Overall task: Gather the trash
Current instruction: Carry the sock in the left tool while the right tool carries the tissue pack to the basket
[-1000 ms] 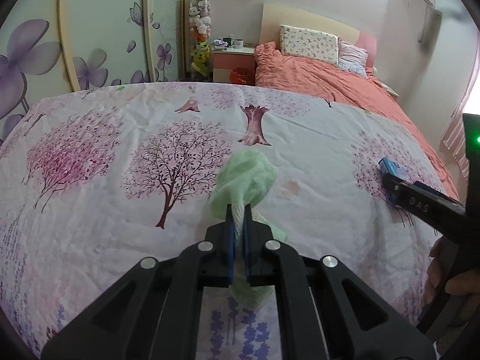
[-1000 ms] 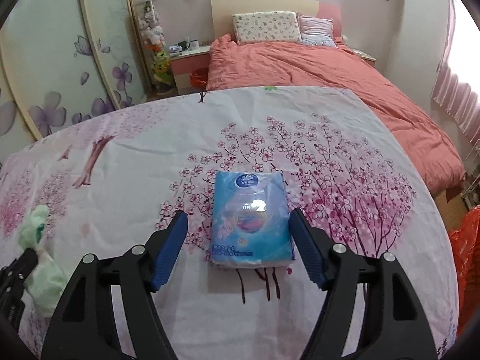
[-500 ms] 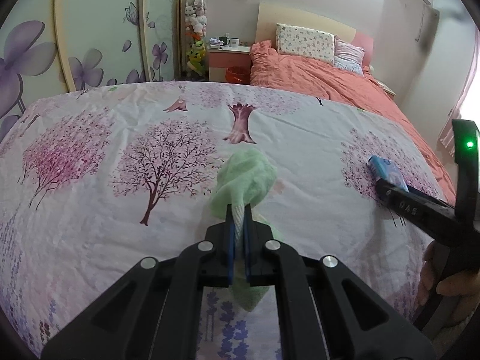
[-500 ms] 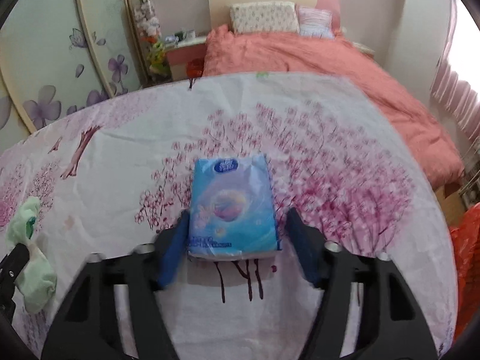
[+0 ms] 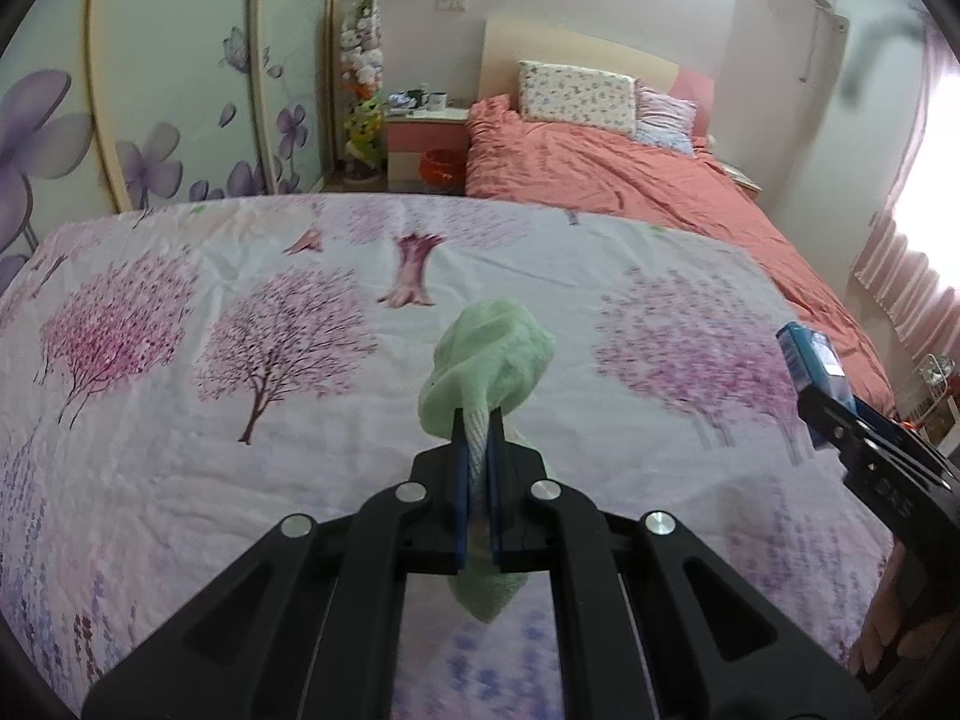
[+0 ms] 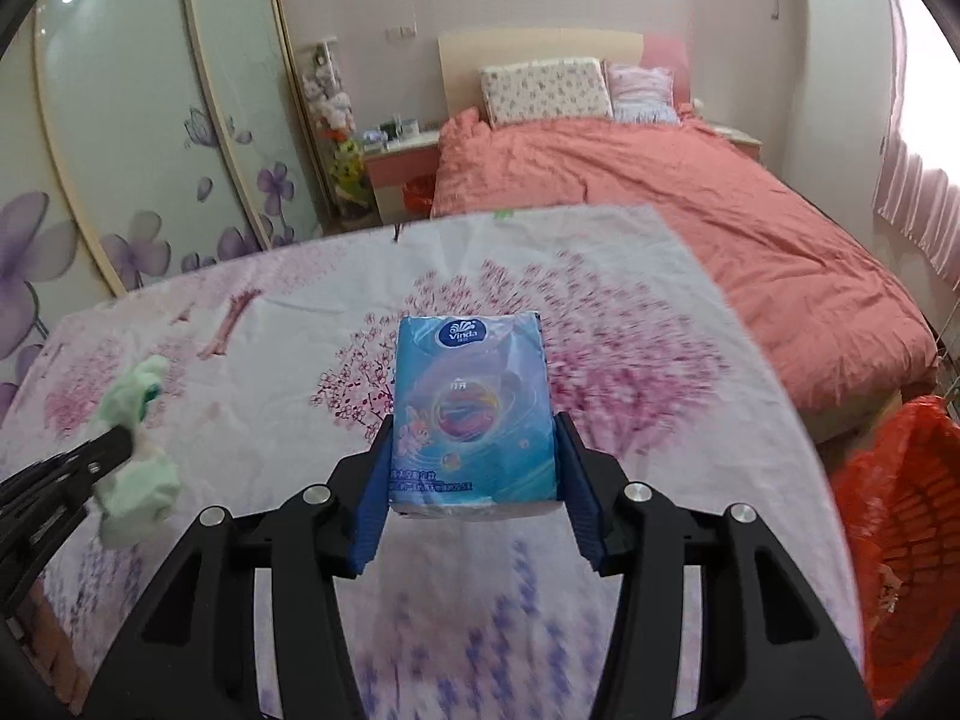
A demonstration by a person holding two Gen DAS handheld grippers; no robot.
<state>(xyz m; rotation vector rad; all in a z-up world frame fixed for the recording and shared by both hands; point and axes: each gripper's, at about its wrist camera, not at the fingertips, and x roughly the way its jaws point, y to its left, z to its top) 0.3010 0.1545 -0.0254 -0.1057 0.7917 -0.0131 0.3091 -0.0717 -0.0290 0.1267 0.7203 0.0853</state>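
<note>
My left gripper (image 5: 474,438) is shut on a crumpled pale green cloth (image 5: 489,360) and holds it above the flowered sheet (image 5: 240,420); the cloth also shows at the left of the right wrist view (image 6: 135,420). My right gripper (image 6: 474,468) is shut on a blue tissue pack (image 6: 471,408) and holds it lifted off the sheet. The pack's end shows at the right edge of the left wrist view (image 5: 810,360). A red basket lined with a red bag (image 6: 894,534) stands on the floor at the right, beside the sheet's edge.
A bed with a salmon quilt (image 6: 660,192) and pillows lies beyond the sheet. A pink nightstand (image 5: 426,138) with cups and a tube of plush toys (image 5: 360,90) stand at the back. Flowered wardrobe doors (image 5: 150,90) line the left.
My right gripper closed on the tissue pack and lifted it off the sheet. My left gripper rose a little with the green cloth still in it.
</note>
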